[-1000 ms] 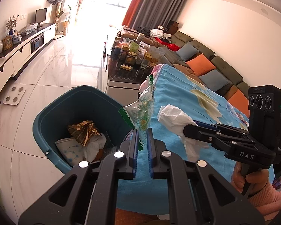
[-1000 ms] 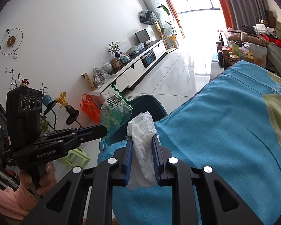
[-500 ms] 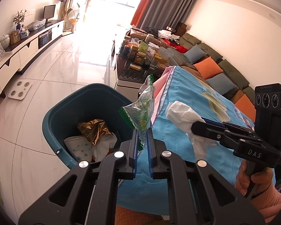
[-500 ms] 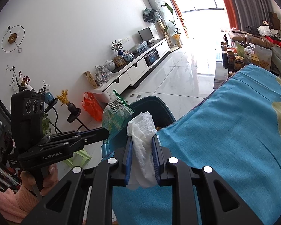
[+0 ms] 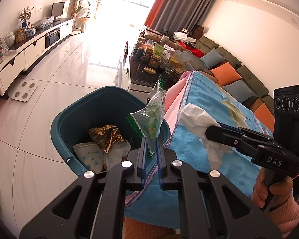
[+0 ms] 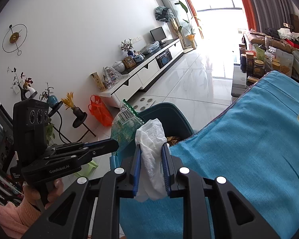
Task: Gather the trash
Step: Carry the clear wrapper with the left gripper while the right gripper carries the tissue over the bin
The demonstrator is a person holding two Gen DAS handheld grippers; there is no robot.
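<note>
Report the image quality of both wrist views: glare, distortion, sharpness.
Left wrist view: the window is blown out and glares across the floor; fisheye bends the walls; the wrapper, the bin and the tissue are sharp. Right wrist view: the same window burns white, with floor glare below; dark corners vignette the frame; the tissue between the fingers is crisp.

Sunlit window (image 5: 117, 2) glares on pale tile floor (image 5: 55, 73); grey sofa (image 5: 239, 73) lines the wall.
</note>
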